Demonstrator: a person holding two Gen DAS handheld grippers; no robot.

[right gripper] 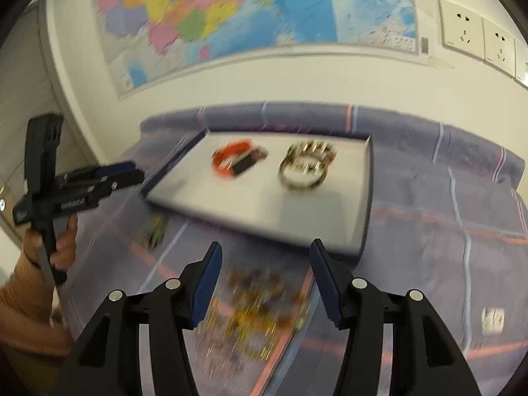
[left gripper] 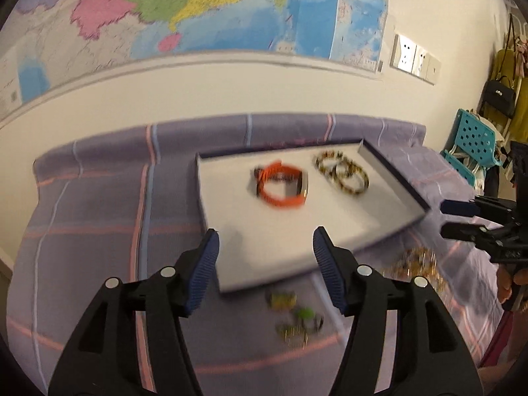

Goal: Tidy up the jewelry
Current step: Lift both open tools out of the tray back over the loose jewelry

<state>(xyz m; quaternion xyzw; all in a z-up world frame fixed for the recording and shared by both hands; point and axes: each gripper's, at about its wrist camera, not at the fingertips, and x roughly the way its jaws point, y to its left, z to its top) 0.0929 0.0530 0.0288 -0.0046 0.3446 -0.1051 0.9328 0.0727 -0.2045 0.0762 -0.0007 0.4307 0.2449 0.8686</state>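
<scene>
A shallow white tray (left gripper: pixel 231 204) with a dark rim lies on the purple plaid cloth; it also shows in the right wrist view (right gripper: pixel 198 191). In it lie an orange watch (left gripper: pixel 282 184) (right gripper: pixel 236 160) and gold-brown beaded bracelets (left gripper: pixel 341 171) (right gripper: pixel 307 166). A green and gold jewelry piece (left gripper: pixel 297 320) (right gripper: pixel 155 231) lies on the cloth in front of the tray. A gold chain pile (left gripper: pixel 417 267) (right gripper: pixel 254 310) lies to its right. My left gripper (left gripper: pixel 265 264) is open and empty above the tray's front edge. My right gripper (right gripper: pixel 264 270) is open and empty above the gold pile.
A wall with a coloured map (left gripper: pixel 198 10) stands behind the cloth-covered surface (left gripper: pixel 92 214). Wall sockets (right gripper: pixel 478 33) are at the right. A teal chair (left gripper: pixel 472 142) and hanging bags stand at the far right. Both views are motion-blurred.
</scene>
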